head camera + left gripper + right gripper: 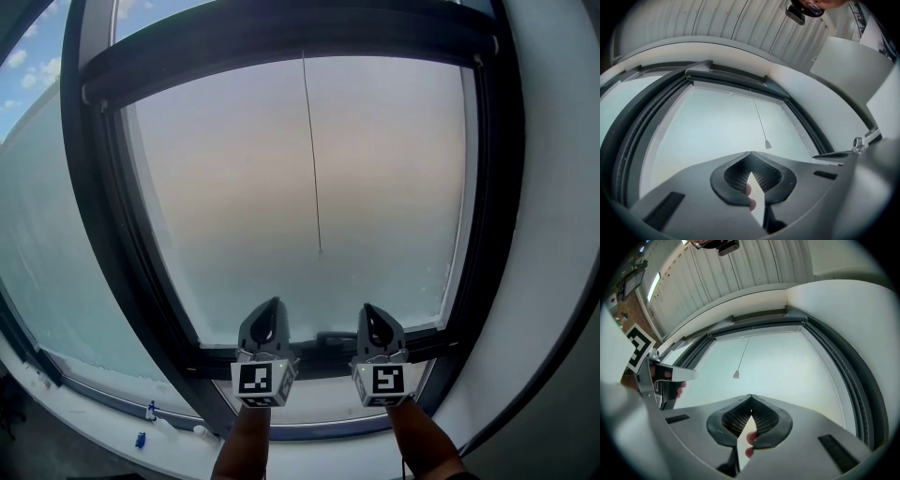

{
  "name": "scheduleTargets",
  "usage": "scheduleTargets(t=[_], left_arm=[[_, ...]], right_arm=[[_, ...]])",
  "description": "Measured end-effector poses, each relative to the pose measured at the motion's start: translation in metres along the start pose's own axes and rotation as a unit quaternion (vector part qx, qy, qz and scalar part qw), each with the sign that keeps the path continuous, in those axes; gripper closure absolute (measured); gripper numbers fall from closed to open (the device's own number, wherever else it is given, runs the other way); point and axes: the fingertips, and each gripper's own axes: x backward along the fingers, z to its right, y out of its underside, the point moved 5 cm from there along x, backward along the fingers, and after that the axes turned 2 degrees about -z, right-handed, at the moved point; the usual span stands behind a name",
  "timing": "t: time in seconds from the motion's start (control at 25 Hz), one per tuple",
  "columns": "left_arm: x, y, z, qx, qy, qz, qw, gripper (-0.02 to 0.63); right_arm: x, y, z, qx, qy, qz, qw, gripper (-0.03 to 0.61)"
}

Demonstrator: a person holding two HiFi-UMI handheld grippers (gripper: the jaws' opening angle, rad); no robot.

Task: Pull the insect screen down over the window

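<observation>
Left gripper (272, 309), right gripper (369, 314): my jaws pressed together, empty, aimed at window (216, 187). Insect screen not down, likely rolled in top housing (281, 49); pull cord (313, 169) hangs mid-pane above me. Step: reach for cord. Next: part jaws, clamp cord end, draw down.

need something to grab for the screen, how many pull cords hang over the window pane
1. The pull cord hangs from the dark top housing down the middle of the window pane, ending short of the bottom frame. No other shows.
</observation>
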Motion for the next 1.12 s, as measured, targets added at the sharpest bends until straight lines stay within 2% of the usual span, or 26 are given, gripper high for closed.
scheduleTargets(t=[0.28, 0.48, 0.64, 0.72, 0.84, 0.96, 1.12], left_arm=[[-0.036, -0.061, -0.006, -0.060, 0.009, 0.052, 0.9968, 0.611], [-0.063, -0.115, -0.017, -0.119, 0.002, 0.091, 0.9887, 0.612], [-0.084, -0.149, -0.028, -0.156, 0.001, 0.095, 0.9831, 0.611], [-0.096, -0.165, -0.035, -0.188, -0.006, 0.093, 0.9778, 0.611], [-0.111, -0.190, -0.041, -0.260, -0.024, 0.084, 0.9617, 0.611], [-0.123, -0.210, -0.047, -0.328, -0.037, 0.073, 0.9410, 0.611], [-0.136, -0.231, -0.050, -0.422, -0.062, 0.049, 0.9030, 0.611]], right_arm=[[-0.047, -0.073, 0.011, 0.044, -0.005, 0.078, 0.996, 0.575], [-0.089, -0.131, 0.027, 0.121, 0.005, 0.117, 0.986, 0.575], [-0.112, -0.172, 0.038, 0.165, 0.008, 0.132, 0.977, 0.575], [-0.121, -0.188, 0.042, 0.179, 0.009, 0.134, 0.975, 0.575], [-0.129, -0.211, 0.048, 0.216, 0.017, 0.130, 0.967, 0.575], [-0.134, -0.235, 0.047, 0.281, 0.018, 0.123, 0.952, 0.575], [-0.145, -0.260, 0.047, 0.361, 0.010, 0.103, 0.927, 0.575]])
